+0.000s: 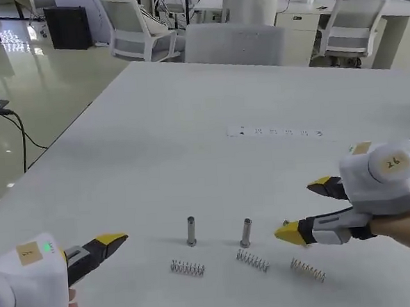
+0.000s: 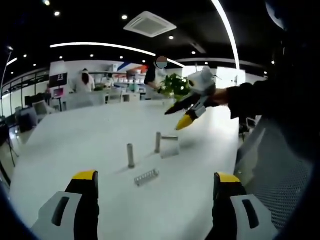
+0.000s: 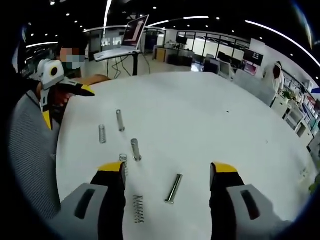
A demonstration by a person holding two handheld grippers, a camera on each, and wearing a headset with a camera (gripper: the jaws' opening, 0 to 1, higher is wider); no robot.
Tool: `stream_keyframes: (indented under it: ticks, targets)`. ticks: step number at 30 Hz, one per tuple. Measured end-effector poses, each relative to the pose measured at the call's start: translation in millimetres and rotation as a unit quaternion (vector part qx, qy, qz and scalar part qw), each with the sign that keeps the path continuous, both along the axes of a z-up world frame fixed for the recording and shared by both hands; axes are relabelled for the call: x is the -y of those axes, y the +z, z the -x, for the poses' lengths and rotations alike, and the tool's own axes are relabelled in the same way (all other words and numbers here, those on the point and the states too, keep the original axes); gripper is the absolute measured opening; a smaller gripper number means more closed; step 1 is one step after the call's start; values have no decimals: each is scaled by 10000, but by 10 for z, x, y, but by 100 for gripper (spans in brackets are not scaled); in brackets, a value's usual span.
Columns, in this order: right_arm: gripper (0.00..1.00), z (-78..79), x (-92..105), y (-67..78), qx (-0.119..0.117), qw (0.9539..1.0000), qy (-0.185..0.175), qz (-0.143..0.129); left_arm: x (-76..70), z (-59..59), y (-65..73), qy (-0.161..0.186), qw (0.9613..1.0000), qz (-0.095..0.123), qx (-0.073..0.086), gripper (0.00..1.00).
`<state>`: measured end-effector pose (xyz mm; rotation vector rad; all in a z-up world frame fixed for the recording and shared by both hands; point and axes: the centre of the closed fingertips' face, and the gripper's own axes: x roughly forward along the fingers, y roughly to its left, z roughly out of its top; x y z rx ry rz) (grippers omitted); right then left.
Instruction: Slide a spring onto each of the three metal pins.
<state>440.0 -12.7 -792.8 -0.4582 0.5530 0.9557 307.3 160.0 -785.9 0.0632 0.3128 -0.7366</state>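
Right between the right tool's jaws is the bit that matters imo. The fallen pin lies flat on the white surface, with its long axis running roughly the way the tool points, a little skewed. Those jaws are spread wide with nothing in them.

The near spring lies just beside that pin, close to the inner side of one jaw and also lengthwise to the tool. So the right tool is clearly the nearer one for both.

The left pin and middle pin stand upright. The left spring and middle spring lie flat in front of them, not touching, and no pin has a spring on it yet.

The left tool sits off on the left pin's side, jaws spread and empty too.

Nothing's really in the way. My guess is the fallen pin needs standing up or holding before a spring can slide on.
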Motion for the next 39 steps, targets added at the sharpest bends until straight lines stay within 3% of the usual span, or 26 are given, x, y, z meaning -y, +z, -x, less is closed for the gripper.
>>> stream_keyframes:
  ticks: [4,13,25,39]
  targets:
    - [64,-46,9,-116,-94,9997,-80,223,-9,0,-10,13,10000,-10,-9,92]
    - [52,-69,25,-353,-487,9974,-303,434,-20,6,-35,29,10000,3,-40,91]
    - [22,-177,113,-470,-733,9924,-780,607,-11,2,-46,8,10000,16,-57,90]
    - [13,-229,102,-595,-959,9875,-986,763,-47,9,-50,53,10000,23,-76,90]
